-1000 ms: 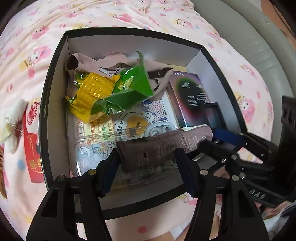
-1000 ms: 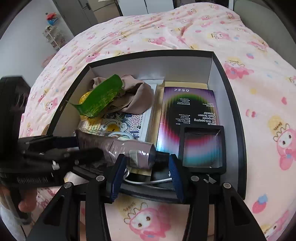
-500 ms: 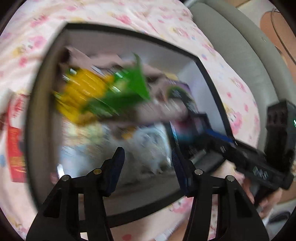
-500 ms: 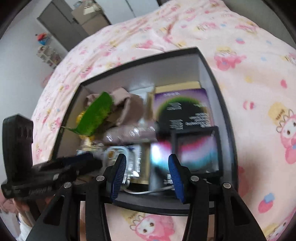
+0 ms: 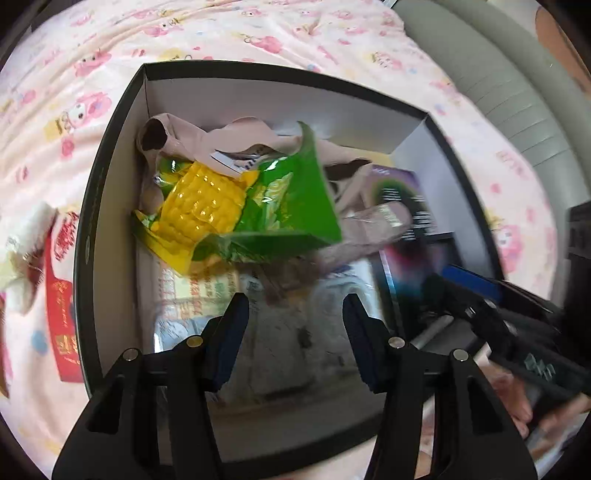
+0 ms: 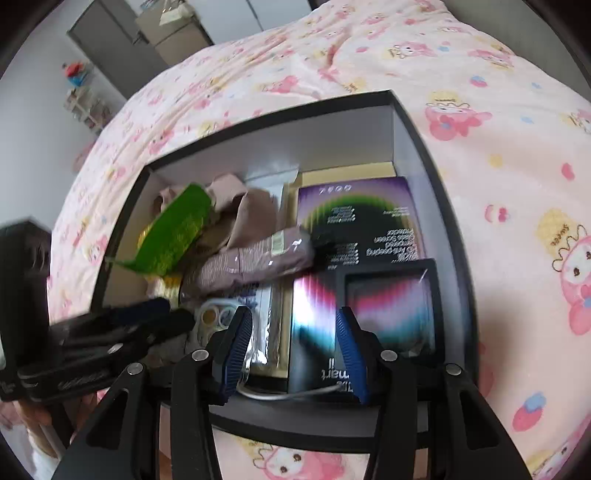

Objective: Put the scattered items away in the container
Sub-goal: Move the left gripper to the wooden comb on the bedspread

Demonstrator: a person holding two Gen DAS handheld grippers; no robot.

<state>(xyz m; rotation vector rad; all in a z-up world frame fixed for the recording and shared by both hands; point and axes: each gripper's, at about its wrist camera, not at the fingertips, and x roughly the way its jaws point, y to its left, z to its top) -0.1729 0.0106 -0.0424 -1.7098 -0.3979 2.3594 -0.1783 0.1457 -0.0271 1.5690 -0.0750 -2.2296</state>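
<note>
Pink bedsheet (image 6: 498,110): brown pouch (image 6: 255,262) now dropped in box (image 6: 410,122); both grippers' fingers apart, empty.

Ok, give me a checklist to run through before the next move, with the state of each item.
1. Left gripper open and holding nothing: ok.
2. Right gripper open and holding nothing: ok.
3. Brown packet inside the box, lying across the other items: ok.
4. Corn snack bag inside the box: ok.
5. All scattered items in the box: not ok; a red packet lies on the bedsheet outside the left wall.
6. Room left in the box for the red packet: cannot tell, the view is blurred.
</note>
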